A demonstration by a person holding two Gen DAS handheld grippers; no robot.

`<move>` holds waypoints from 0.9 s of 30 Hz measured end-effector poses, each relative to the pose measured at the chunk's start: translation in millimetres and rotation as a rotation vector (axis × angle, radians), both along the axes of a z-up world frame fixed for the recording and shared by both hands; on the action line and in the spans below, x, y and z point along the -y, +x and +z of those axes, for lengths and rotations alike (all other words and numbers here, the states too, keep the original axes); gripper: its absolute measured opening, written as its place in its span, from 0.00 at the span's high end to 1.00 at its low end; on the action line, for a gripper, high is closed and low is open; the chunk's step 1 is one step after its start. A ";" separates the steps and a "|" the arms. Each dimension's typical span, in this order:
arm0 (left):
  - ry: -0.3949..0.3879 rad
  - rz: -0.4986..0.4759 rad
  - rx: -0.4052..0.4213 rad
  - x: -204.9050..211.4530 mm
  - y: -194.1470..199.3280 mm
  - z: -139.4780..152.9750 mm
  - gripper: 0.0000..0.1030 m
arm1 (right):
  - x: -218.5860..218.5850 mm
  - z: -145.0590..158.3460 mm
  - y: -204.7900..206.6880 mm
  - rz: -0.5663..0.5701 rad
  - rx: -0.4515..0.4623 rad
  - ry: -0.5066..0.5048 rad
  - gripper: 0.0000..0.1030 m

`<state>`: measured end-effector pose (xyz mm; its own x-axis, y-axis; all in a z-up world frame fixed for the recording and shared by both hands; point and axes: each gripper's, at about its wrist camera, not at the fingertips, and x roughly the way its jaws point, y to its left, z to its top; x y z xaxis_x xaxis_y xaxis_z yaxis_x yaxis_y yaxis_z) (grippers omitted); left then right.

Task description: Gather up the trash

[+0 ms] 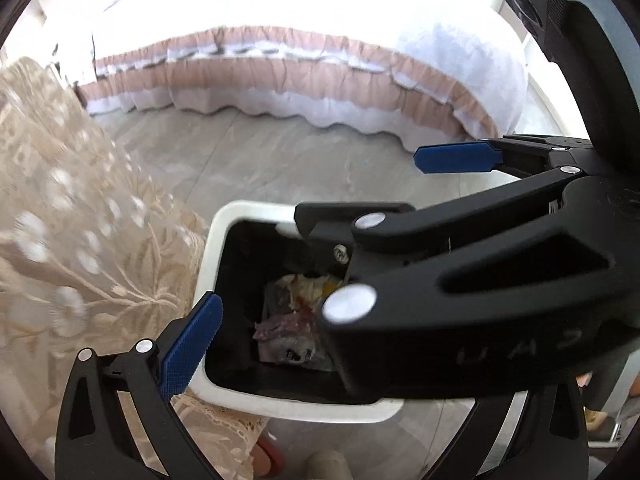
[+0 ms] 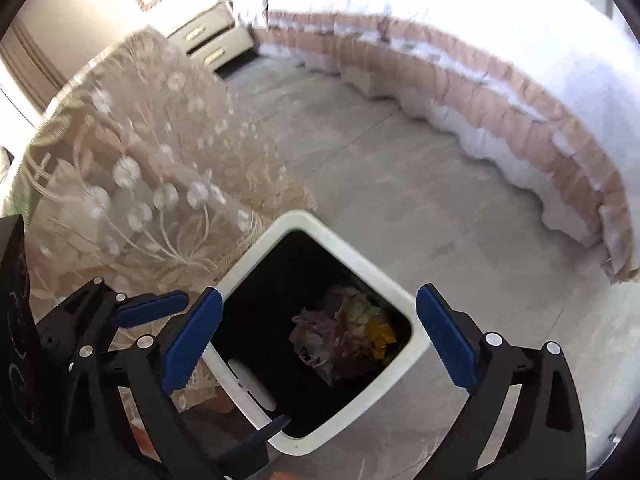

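A bedroom with a pale stone-look floor (image 2: 420, 184) sets the scene, a bed (image 2: 500, 40) with a pink ruffled skirt along the far side. The right claw (image 2: 316, 344) hangs with its blue pads spread wide and nothing between them, directly over the open mouth of a white bin (image 2: 420, 320). The left claw (image 2: 208, 376) is spread too and empty, hovering at the bin's near-left edge. In the left wrist view the right claw (image 1: 408, 208) crosses over the bin (image 1: 224, 220), and only one blue pad of the left claw (image 1: 190, 350) shows at the rim.

The trash (image 2: 344, 336), a crumpled wad of wrappers in pink, white and yellow, lies at the bottom of the bin's black liner. It seems a drop is just completed. To do this well, lift both claws straight up, keeping pads off the rim so the bin does not tip. Beside it drapes a beige lace cloth (image 2: 140, 160), easy to snag on the way out.
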<state>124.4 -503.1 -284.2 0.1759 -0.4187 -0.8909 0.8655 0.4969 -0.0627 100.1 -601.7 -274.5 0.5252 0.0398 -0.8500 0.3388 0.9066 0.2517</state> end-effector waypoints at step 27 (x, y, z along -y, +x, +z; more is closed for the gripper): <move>-0.252 0.244 0.376 -184.0 -33.9 177.7 0.05 | -167.9 175.4 -38.8 0.170 0.467 -0.420 0.05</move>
